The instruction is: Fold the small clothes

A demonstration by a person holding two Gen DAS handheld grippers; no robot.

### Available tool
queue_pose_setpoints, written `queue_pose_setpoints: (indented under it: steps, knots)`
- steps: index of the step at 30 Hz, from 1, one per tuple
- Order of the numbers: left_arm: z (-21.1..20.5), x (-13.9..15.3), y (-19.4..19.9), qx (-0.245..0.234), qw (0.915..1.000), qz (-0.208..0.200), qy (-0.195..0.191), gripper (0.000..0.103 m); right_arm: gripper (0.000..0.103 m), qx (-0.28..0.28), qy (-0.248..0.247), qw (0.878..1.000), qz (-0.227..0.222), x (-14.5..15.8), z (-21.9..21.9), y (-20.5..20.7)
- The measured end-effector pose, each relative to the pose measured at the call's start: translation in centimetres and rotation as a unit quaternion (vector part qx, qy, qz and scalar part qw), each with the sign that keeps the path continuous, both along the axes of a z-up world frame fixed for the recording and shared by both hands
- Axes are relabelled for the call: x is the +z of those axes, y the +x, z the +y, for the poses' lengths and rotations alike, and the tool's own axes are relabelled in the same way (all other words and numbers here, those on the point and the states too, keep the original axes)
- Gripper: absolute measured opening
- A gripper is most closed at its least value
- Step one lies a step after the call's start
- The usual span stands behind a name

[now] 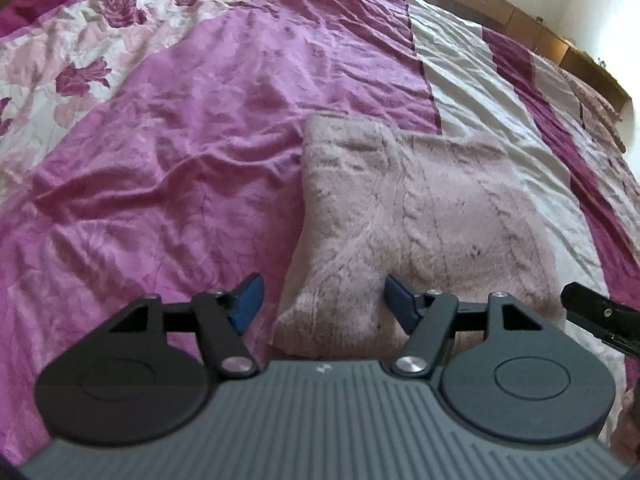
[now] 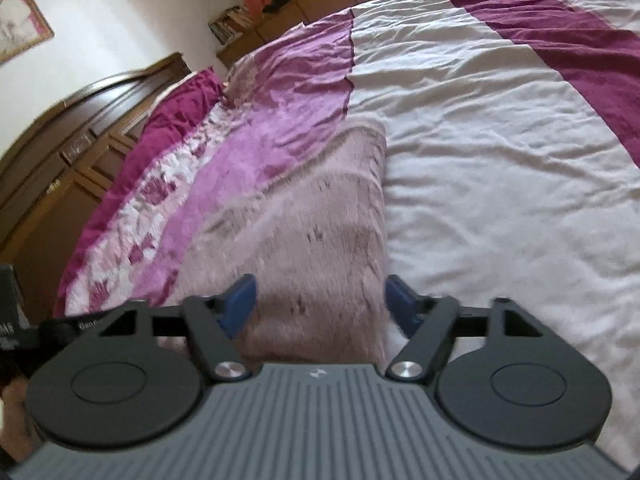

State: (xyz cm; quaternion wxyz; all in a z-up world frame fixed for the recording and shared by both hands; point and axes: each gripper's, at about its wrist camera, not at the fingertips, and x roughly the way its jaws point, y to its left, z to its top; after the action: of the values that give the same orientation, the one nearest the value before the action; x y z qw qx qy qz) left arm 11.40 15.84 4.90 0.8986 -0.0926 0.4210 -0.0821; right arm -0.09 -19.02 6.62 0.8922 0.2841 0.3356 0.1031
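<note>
A fuzzy pale-pink knitted garment [image 1: 420, 216] lies folded into a neat rectangle on a bedspread [image 1: 168, 152] banded in pink, cream and deep magenta, its near edge just beyond both grippers. The left gripper [image 1: 322, 306] hovers over the near-left corner of the knit with its jaws spread and nothing between the blue pads [image 1: 248, 300]; the fabric sits below them, not pinched. The right gripper [image 2: 322, 306] is likewise spread wide above the near-right edge of the same garment, gripping nothing. Its black finger also juts in at the right edge of the left wrist view.

Judging from the tidy edges and stacked layers, the fold on this piece appears done or nearly so; what may remain is a last smoothing or setting it aside, and no other loose clothes show on the bed.

Little writing is legible: a small pale emblem marks the grey housing of each tool, and a few white letters on a black part at the left of the right wrist view are too blurred to read. A framed picture [image 2: 18, 20] hangs on the far wall.
</note>
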Motion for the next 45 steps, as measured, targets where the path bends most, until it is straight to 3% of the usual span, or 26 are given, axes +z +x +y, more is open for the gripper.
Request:
queue_pose_setpoints:
  steps: [5,12,19,20,22,23,25,27,32,36,42,45]
  knots:
    - [0.4,-0.6,1.7,0.022,0.9990,0.009,-0.036,0.070,0.089,-0.005,0.055,0.998,0.038,-0.3,-1.3,2.7]
    - [1.8,-2.6,3.9,0.039,0.9917,0.056,-0.108,0.084,0.089,-0.001,0.103,0.990,0.095,-3.3,-1.4,6.1]
    - [1.6,-3.1,4.2,0.023,0.9910,0.053,-0.121,0.083,0.091,0.020,0.125,0.987,0.102,-4.7,-0.5,8.8]
    - [1.6,-3.2,4.2,0.020,0.9900,0.054,-0.128,0.081,0.091,0.020,0.124,0.987,0.102,-4.8,-0.4,9.0]
    - [1.7,-3.5,4.4,0.013,0.9860,0.059,-0.155,0.067,0.090,0.021,0.125,0.987,0.102,-4.9,-0.2,9.5]
    - [1.9,-3.9,4.5,0.015,0.9800,0.070,-0.186,0.054,0.087,0.021,0.124,0.987,0.101,-4.9,-0.1,9.8]
    - [2.4,-4.3,4.8,0.033,0.9714,0.085,-0.219,0.042,0.068,0.017,0.111,0.988,0.103,-4.7,0.0,10.1]
    - [2.7,-4.1,4.8,0.041,0.9675,0.087,-0.234,0.034,0.058,0.018,0.121,0.987,0.105,-4.2,-0.1,10.3]
    - [2.3,-2.0,3.9,0.026,0.9657,0.079,-0.246,0.032,0.053,0.033,0.133,0.987,0.080,-1.1,-0.5,9.6]
    - [1.7,-0.5,2.7,0.008,0.9587,0.081,-0.273,0.032,0.052,0.040,0.144,0.986,0.069,1.7,-1.3,8.0]
    - [-0.3,0.5,-0.5,-0.028,0.9561,0.094,-0.276,0.032,0.052,0.041,0.133,0.988,0.069,4.1,-3.7,2.9]
    - [-1.7,1.3,-2.6,-0.048,0.9597,0.087,-0.263,0.032,0.052,0.036,0.133,0.988,0.068,4.5,-5.1,-0.3]
